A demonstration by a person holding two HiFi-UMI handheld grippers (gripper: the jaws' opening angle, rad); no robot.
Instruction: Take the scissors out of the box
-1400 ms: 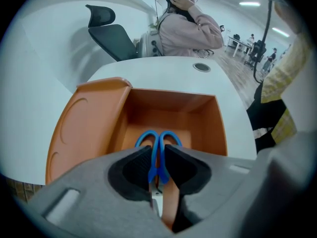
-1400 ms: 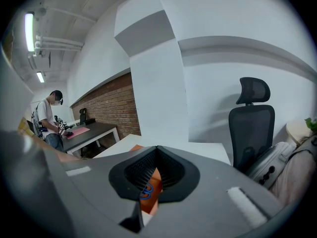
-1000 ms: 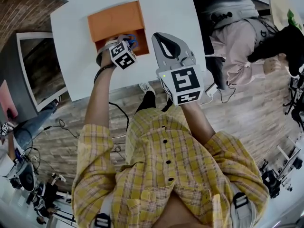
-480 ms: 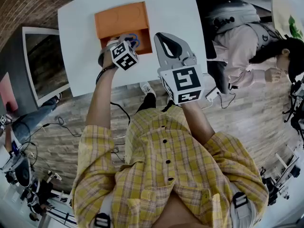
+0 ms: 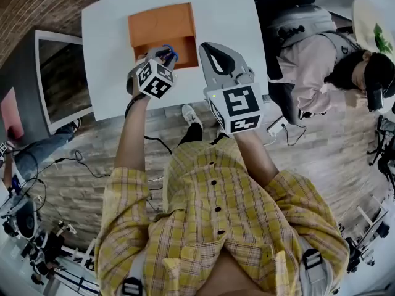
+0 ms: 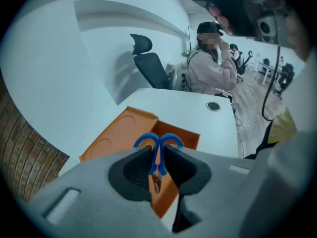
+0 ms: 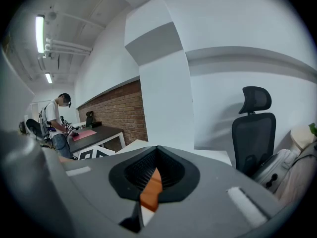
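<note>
1. Evidently, the blue-handled scissors [image 6: 158, 142] are being clamped by the left gripper [image 6: 158, 156]. Its jaws are being pressed shut on the shanks just below the two finger loops.
2. The scissors' long axis is being kept in line with the jaws. The loops are being shown beyond the jaw tips, while the blades are being pointed back toward the gripper's body, down the slot between the jaws.
3. In the head view, the scissors are being held over the near edge of the open orange box [image 5: 162, 26], which is being carried by the white tabletop [image 5: 228, 11]. Whether the blade tips are being kept fully clear of the box's near wall cannot be told.
4. The right gripper [image 5: 210, 49] is being held just to the right of the box and apart from it. In its own view, its jaws are being kept together with nothing between them; only a sliver of the orange box is being glimpsed through the slot below the tips.
5. The coming move is being judged to belong to the left gripper alone, since it is the one on the scissors. Because the blades are being trailed back along the jaw axis toward the box, a lift upward and toward the person is being called for before any sideways carry.
</note>
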